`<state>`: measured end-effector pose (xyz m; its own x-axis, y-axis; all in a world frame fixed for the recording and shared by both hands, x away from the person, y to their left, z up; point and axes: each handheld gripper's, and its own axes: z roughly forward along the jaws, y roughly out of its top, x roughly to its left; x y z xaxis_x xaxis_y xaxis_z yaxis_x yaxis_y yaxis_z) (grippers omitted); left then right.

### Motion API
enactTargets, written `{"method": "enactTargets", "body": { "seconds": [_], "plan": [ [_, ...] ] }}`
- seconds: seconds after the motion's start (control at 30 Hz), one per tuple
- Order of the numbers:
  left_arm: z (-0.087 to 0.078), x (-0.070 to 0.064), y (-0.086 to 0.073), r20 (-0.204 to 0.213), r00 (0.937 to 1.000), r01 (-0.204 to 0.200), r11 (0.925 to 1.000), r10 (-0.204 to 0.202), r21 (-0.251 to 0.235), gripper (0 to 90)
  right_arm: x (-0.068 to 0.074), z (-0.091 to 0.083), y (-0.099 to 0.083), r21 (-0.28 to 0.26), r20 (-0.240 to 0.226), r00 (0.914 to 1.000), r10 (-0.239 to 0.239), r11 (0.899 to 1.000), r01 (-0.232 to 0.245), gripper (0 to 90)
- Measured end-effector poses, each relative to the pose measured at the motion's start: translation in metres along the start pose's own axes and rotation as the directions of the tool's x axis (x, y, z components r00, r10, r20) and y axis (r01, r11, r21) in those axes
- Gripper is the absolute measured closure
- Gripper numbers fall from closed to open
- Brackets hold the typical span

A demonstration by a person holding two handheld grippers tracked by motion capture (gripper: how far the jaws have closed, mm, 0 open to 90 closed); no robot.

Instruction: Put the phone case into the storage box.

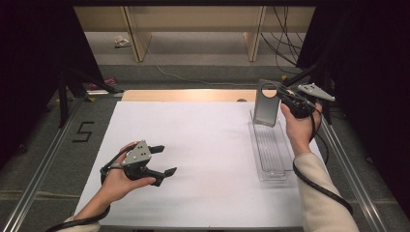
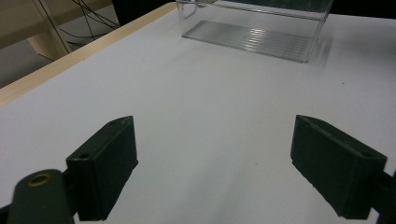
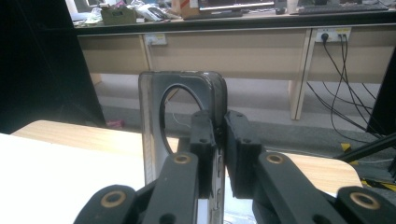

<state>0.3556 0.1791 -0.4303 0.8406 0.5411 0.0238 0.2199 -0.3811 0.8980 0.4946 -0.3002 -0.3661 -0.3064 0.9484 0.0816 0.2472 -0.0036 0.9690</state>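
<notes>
Item: grey phone case (image 1: 267,104) with a large round camera cut-out, held upright at right of centre in the high view, above the far end of a clear plastic tray (image 1: 270,166).

Held by: right gripper (image 1: 284,96), jaws pinching the case's side edge just beside the cut-out; same grip at centre of the right gripper view (image 3: 219,135).

Handling (judged): light, thin, somewhat flexible shell with a smooth, likely slippery surface; the edge wall is the sound place to hold, since the broad back would bow.

Left gripper (image 1: 162,159): jaws spread, holding nothing, hovering low at lower left over the sheet.

Surface: white sheet (image 1: 203,145) on a wood-edged table (image 1: 188,95).

Room: grey floor, wooden desk legs, trailing cables (image 1: 283,38) at upper right.
</notes>
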Motion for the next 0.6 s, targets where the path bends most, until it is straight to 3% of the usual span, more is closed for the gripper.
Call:
{"method": "enactTargets", "body": {
  "seconds": [0.6],
  "plan": [
    [0.0000,0.0001,0.0000,0.000,1.0000,-0.001,1.0000,0.001,0.001,14.0,-0.0012,0.0032,-0.0040,0.013,0.005,1.0000,-0.004,1.000,0.004,82.8]
  ]
}}
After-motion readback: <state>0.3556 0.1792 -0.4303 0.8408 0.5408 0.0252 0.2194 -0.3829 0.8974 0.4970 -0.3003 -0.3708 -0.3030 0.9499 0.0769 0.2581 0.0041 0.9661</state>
